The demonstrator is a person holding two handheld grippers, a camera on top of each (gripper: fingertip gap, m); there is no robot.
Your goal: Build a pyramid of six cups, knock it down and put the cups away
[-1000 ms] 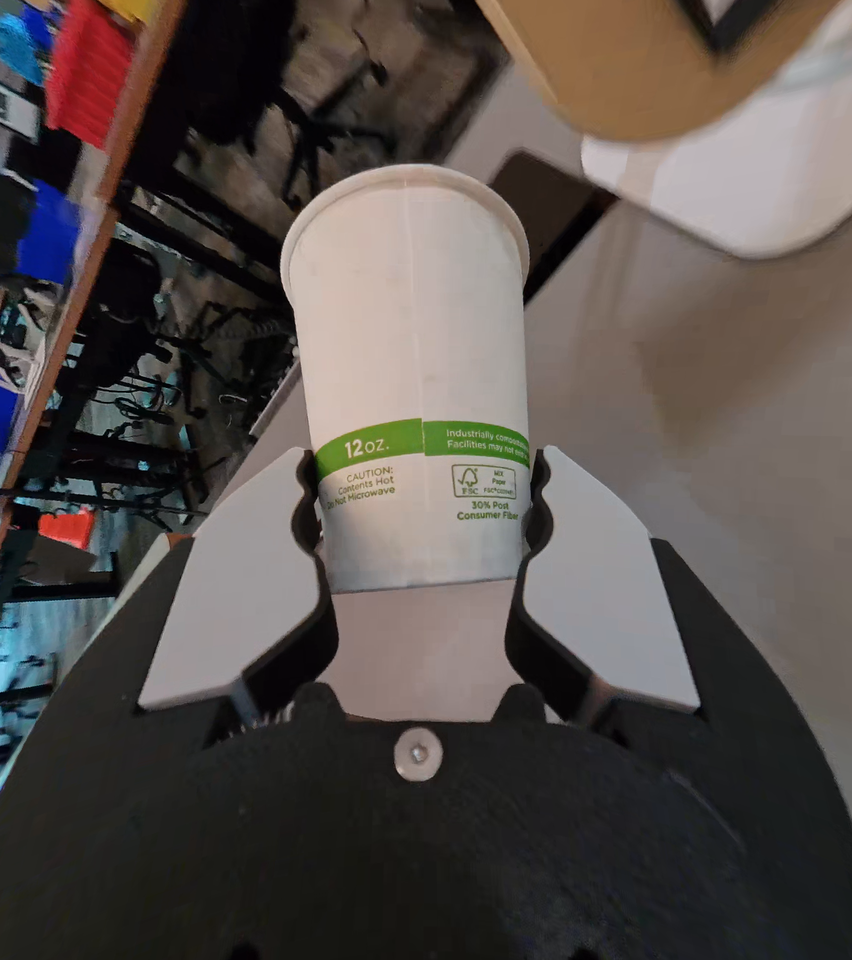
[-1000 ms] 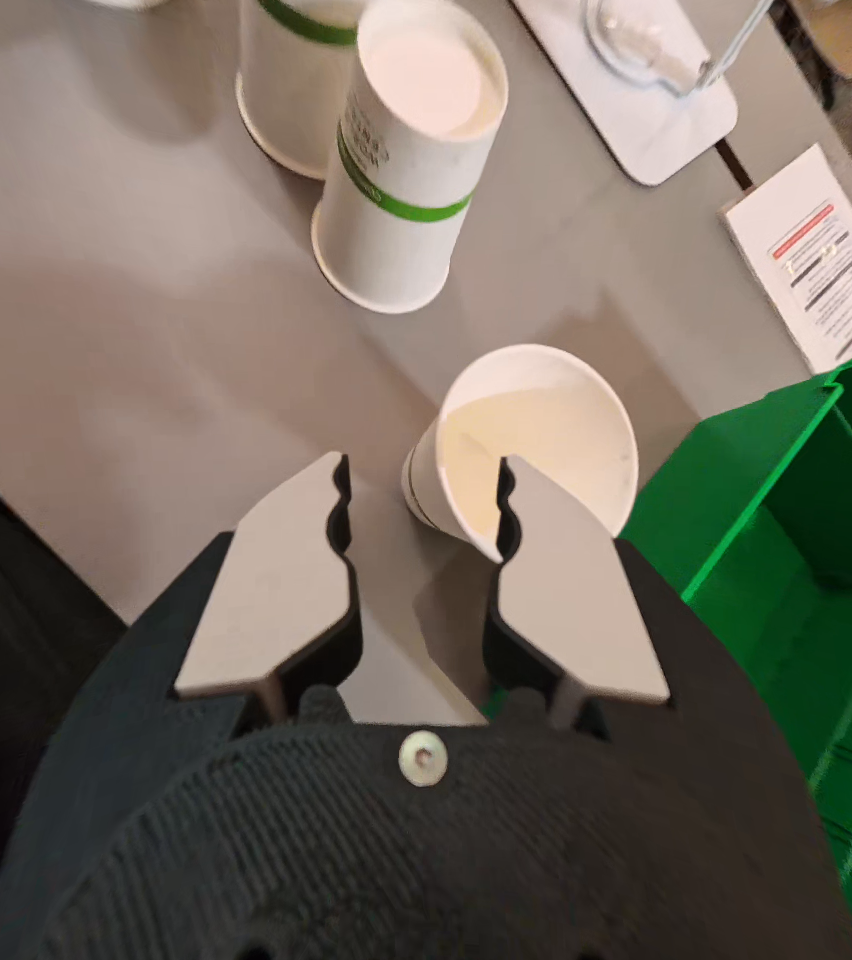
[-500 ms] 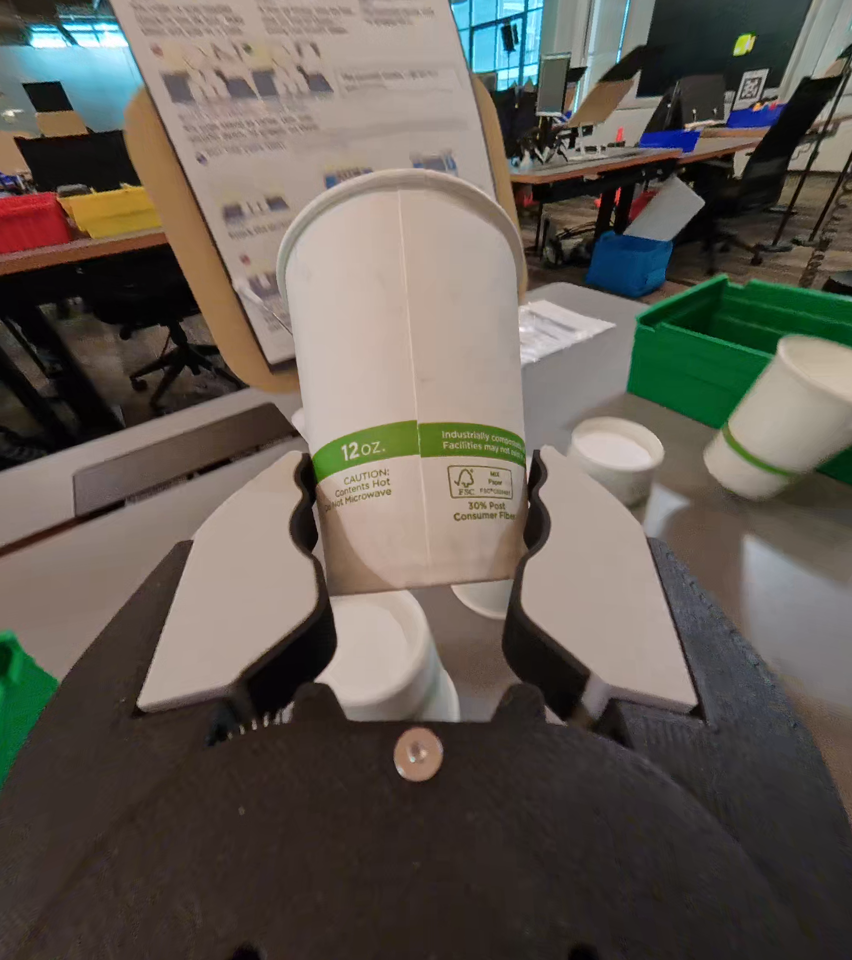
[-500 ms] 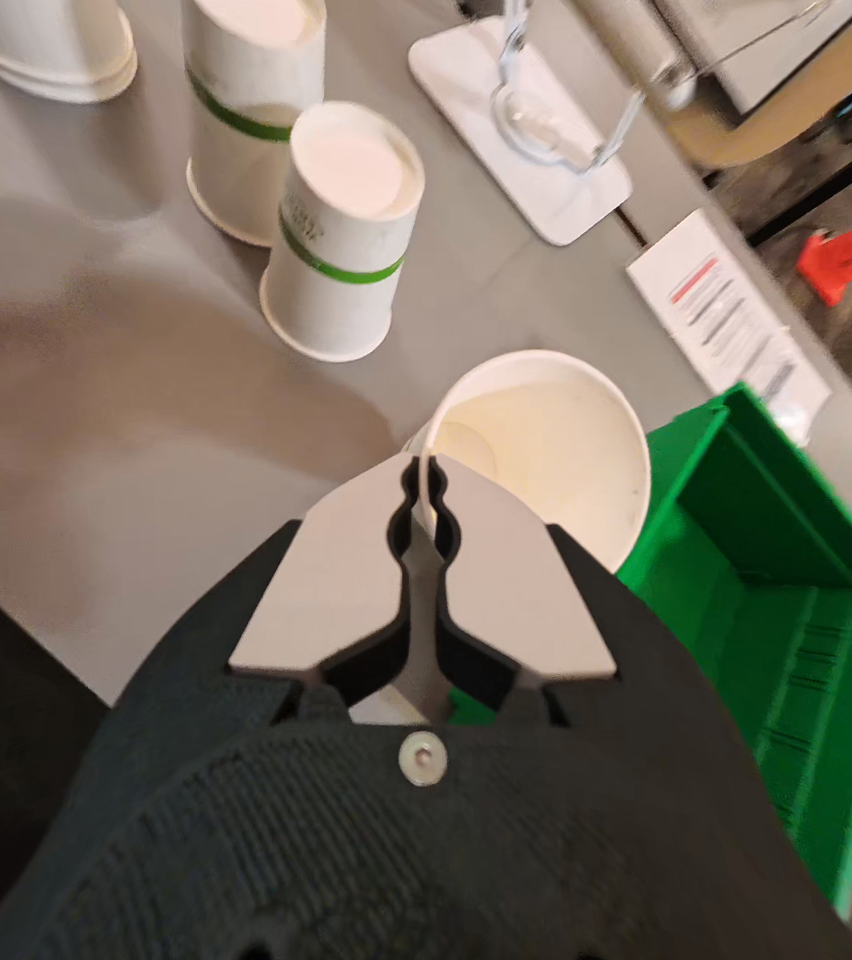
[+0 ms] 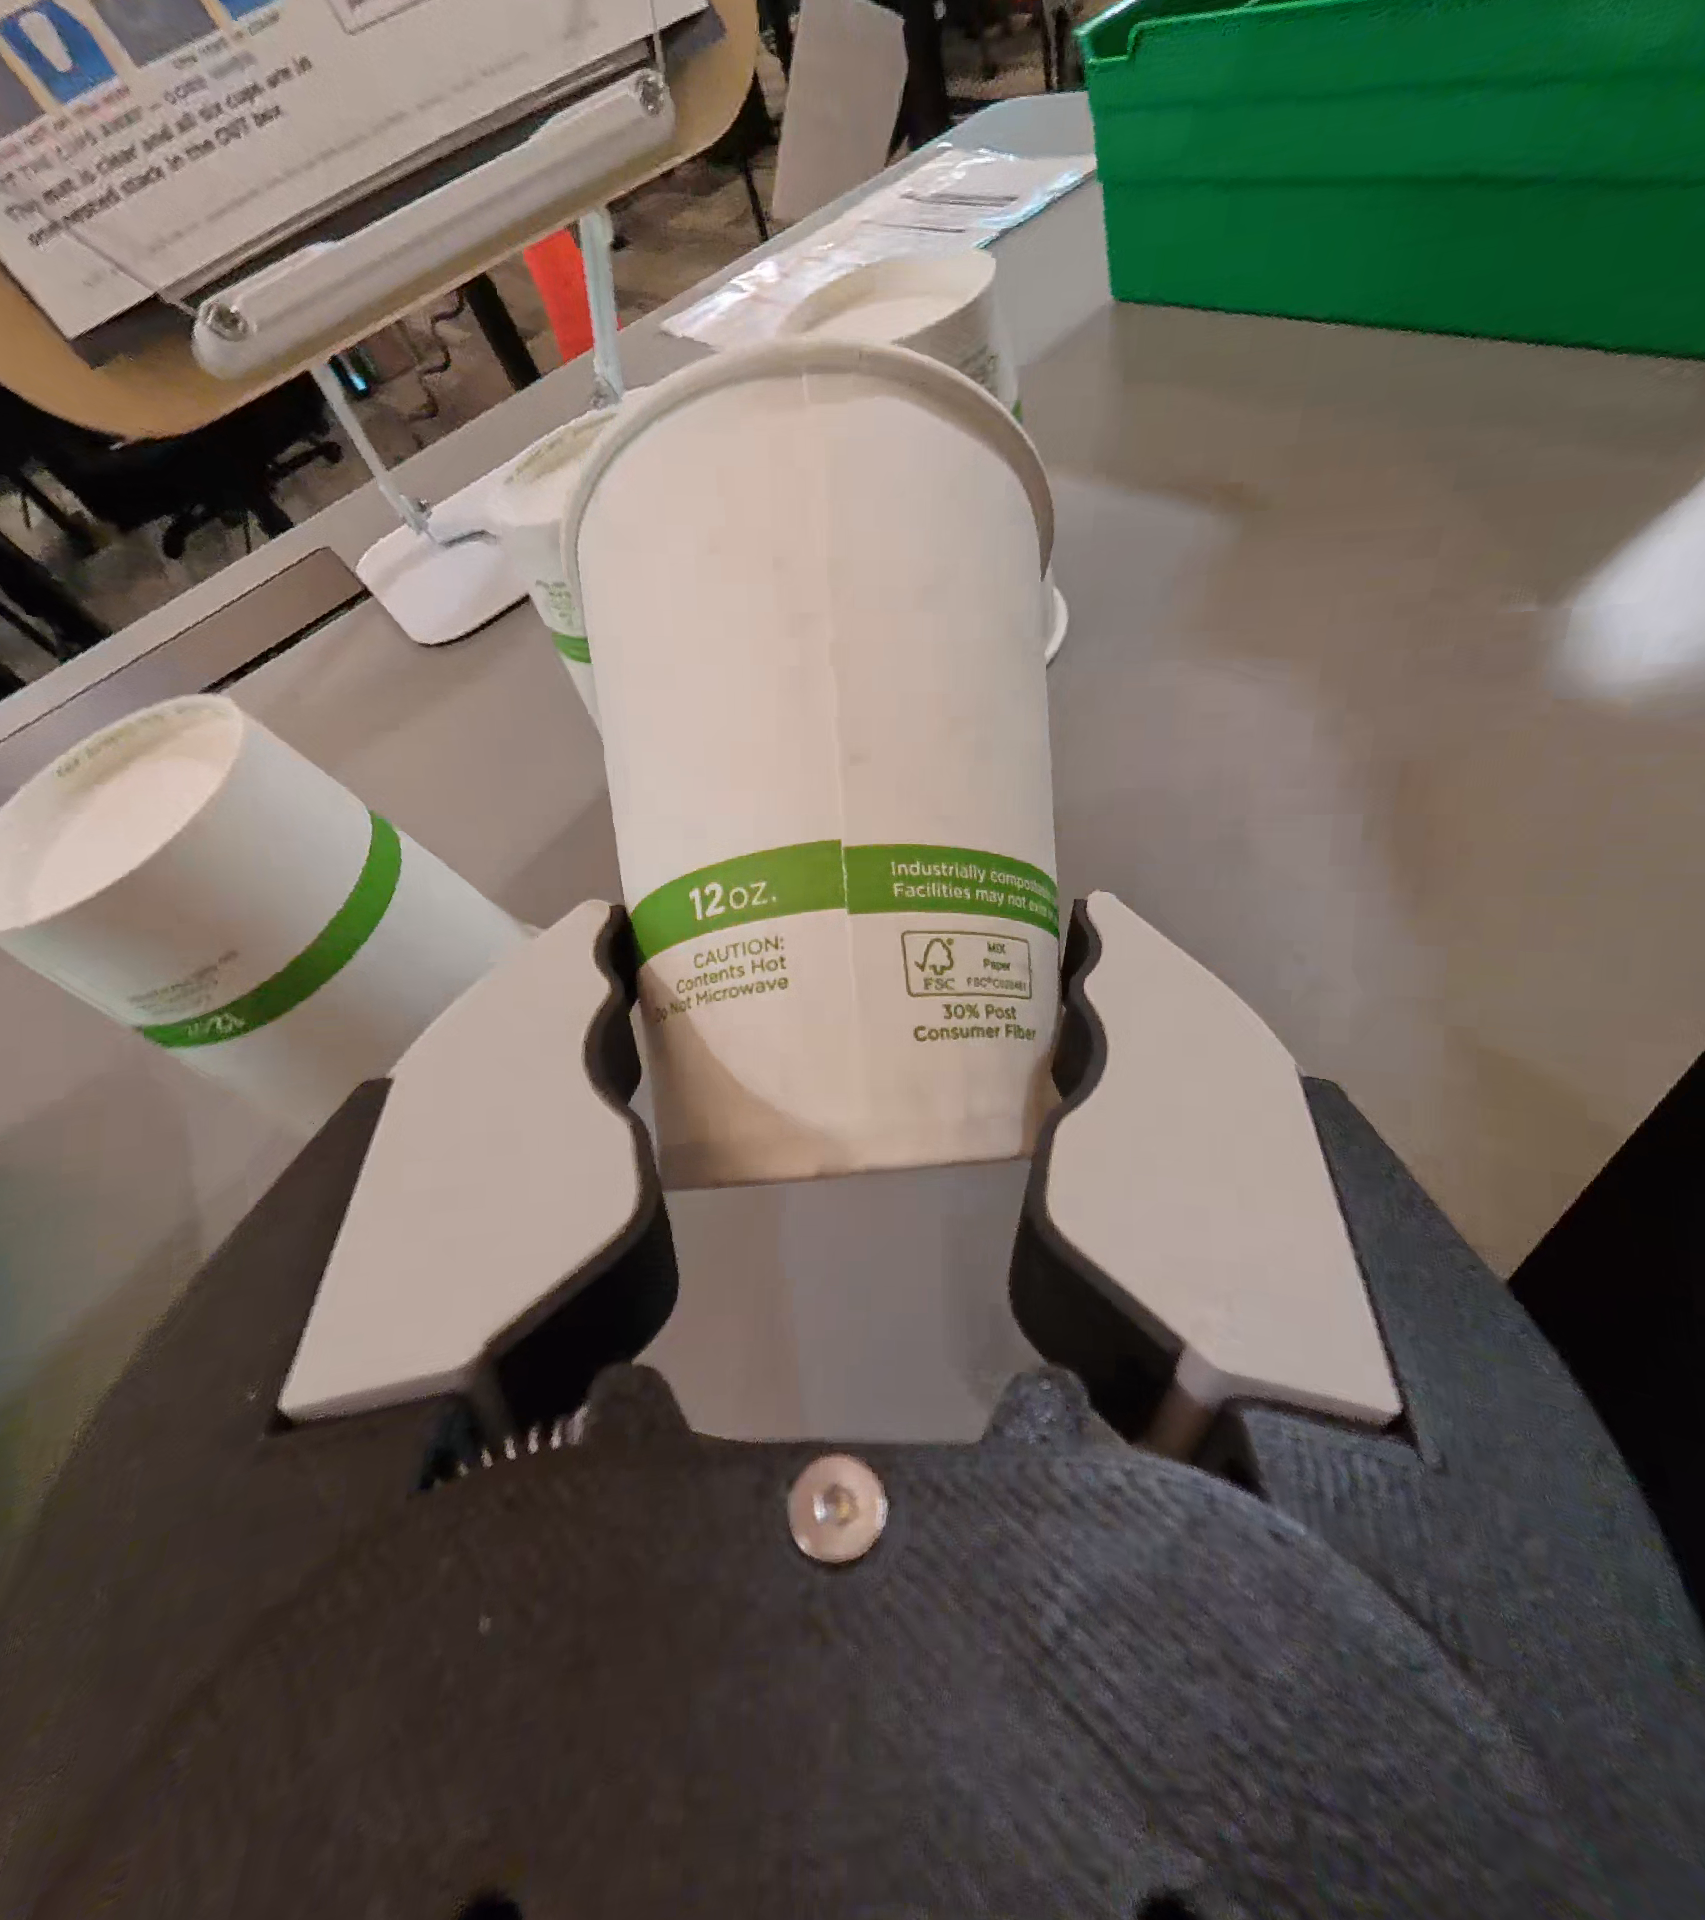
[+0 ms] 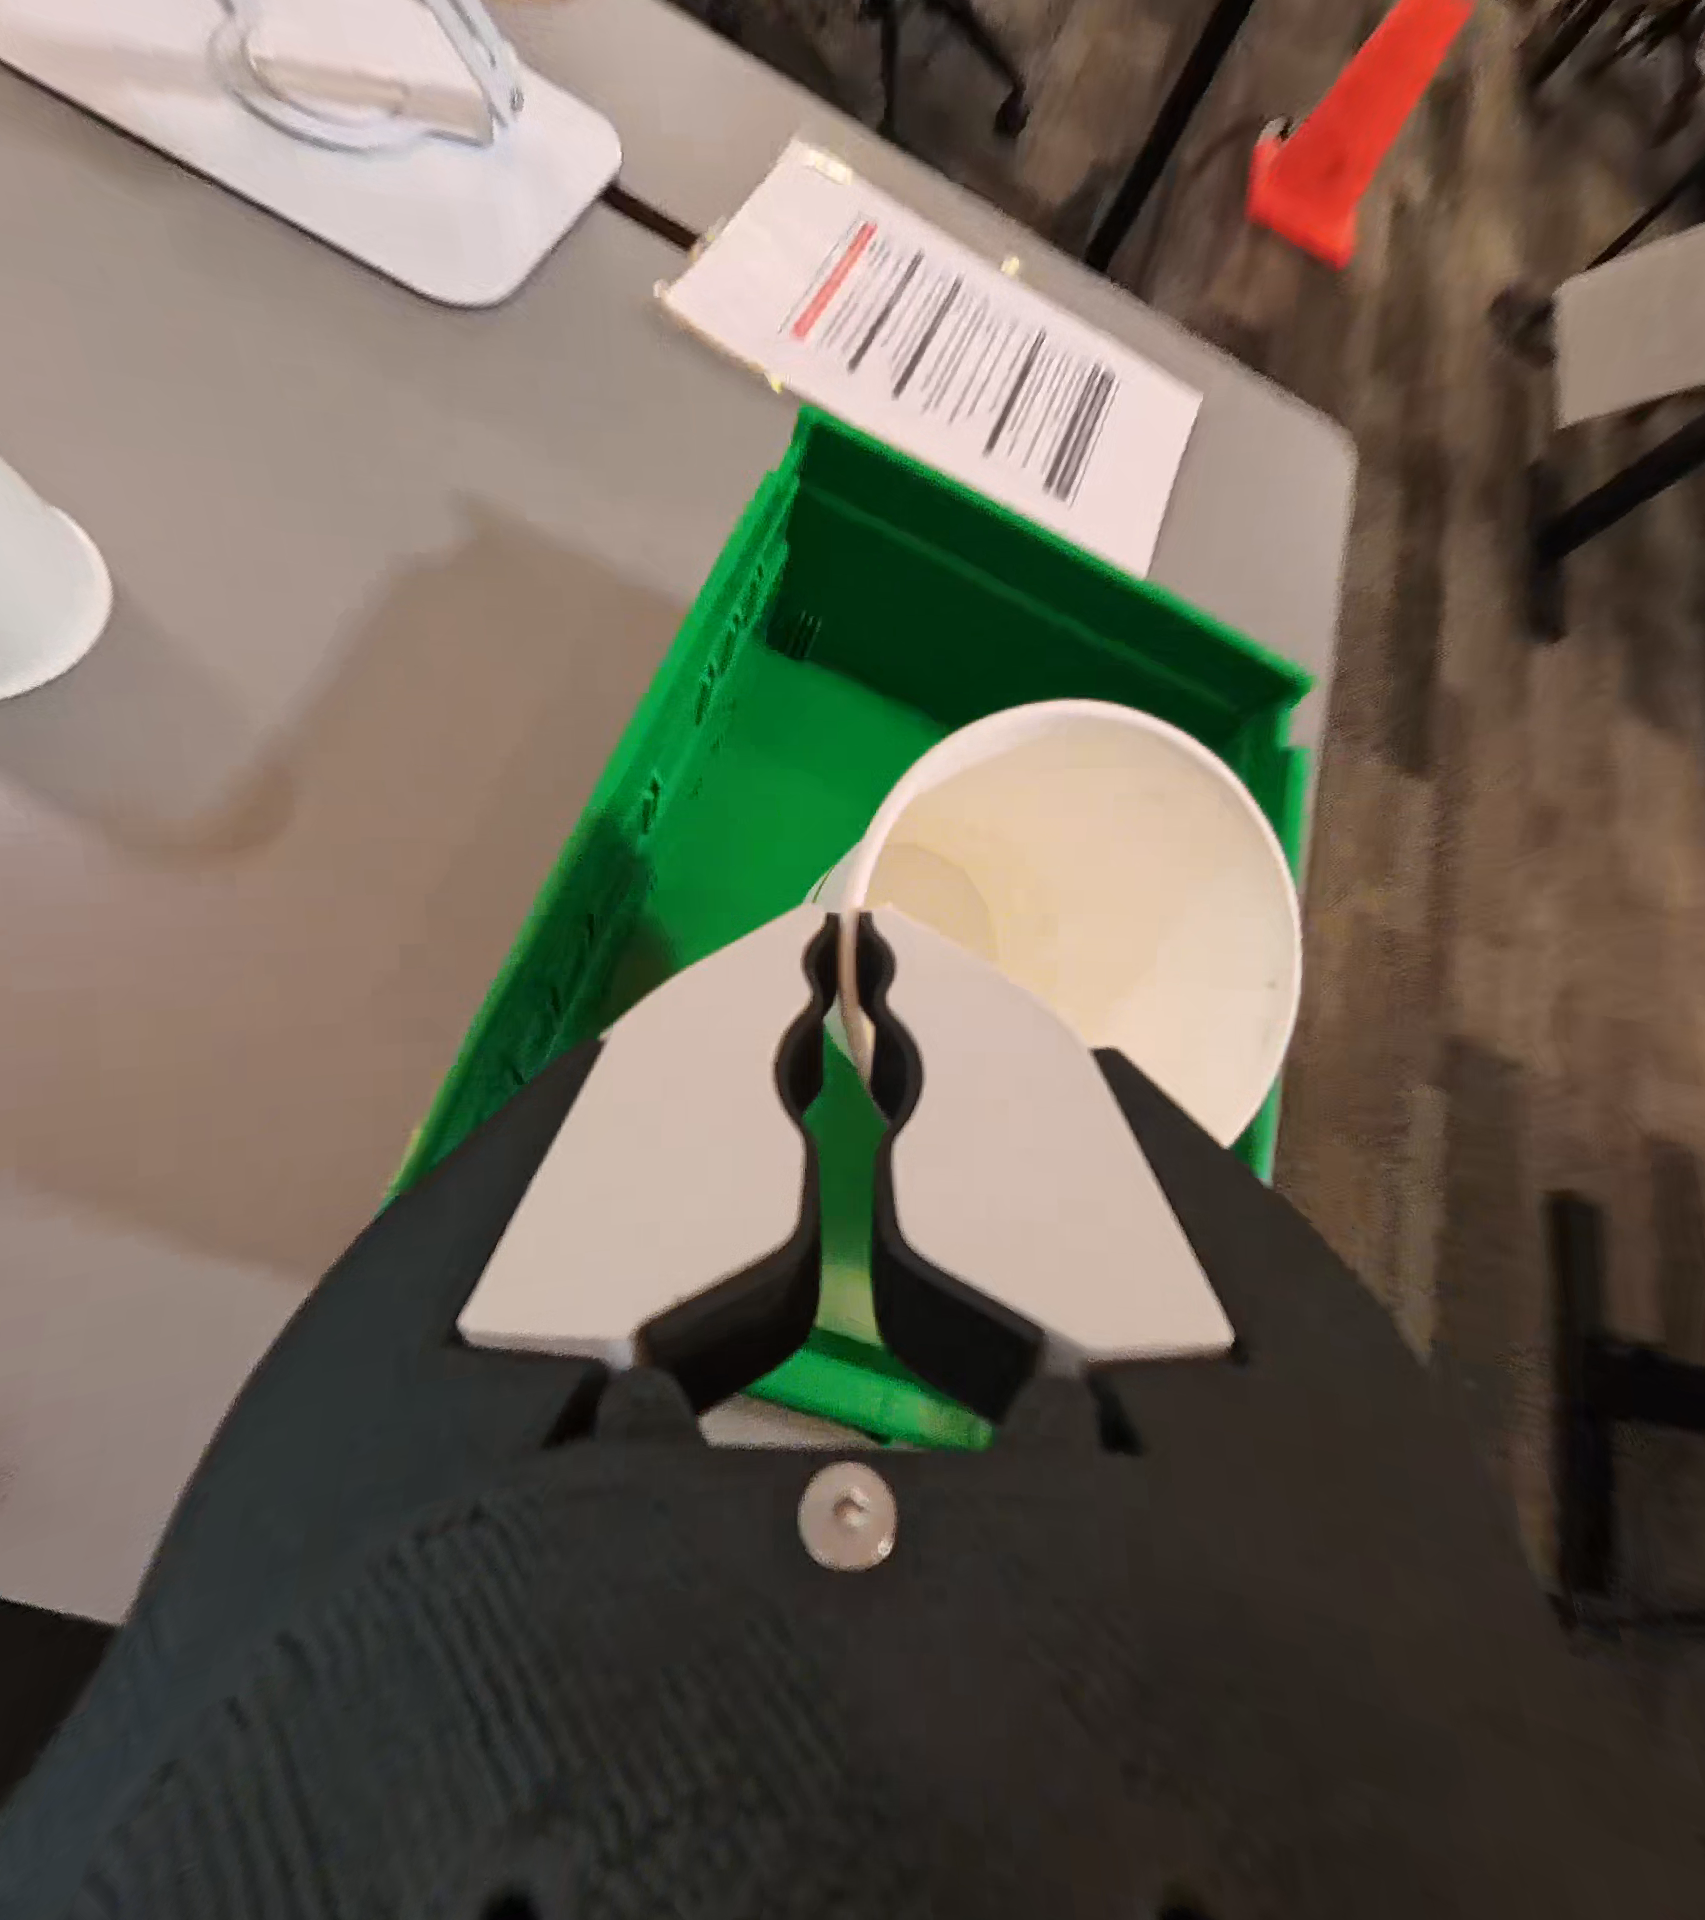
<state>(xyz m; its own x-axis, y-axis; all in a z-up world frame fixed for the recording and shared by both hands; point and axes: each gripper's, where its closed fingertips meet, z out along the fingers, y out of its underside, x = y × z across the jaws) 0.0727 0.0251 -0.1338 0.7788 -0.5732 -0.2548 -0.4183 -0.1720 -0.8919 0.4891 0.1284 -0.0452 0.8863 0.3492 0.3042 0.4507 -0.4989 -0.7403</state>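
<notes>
The left tool [image 5: 848, 997] clamps the lower part of a white paper cup [image 5: 817, 727] with a green band, holding it upright above the grey tabletop [image 5: 1347, 831]. Behind it, toward the far edge, stand upside-down cups [image 5: 183, 883], one just left of the tool. The right tool [image 6: 853, 961] is pinched nearly closed on the rim of a second cup [image 6: 1087, 883], mouth facing the camera, apparently hanging over the green bin [image 6: 827, 644] at the tabletop's right edge. A printed sheet [image 6: 941, 343] lies beyond the bin.
</notes>
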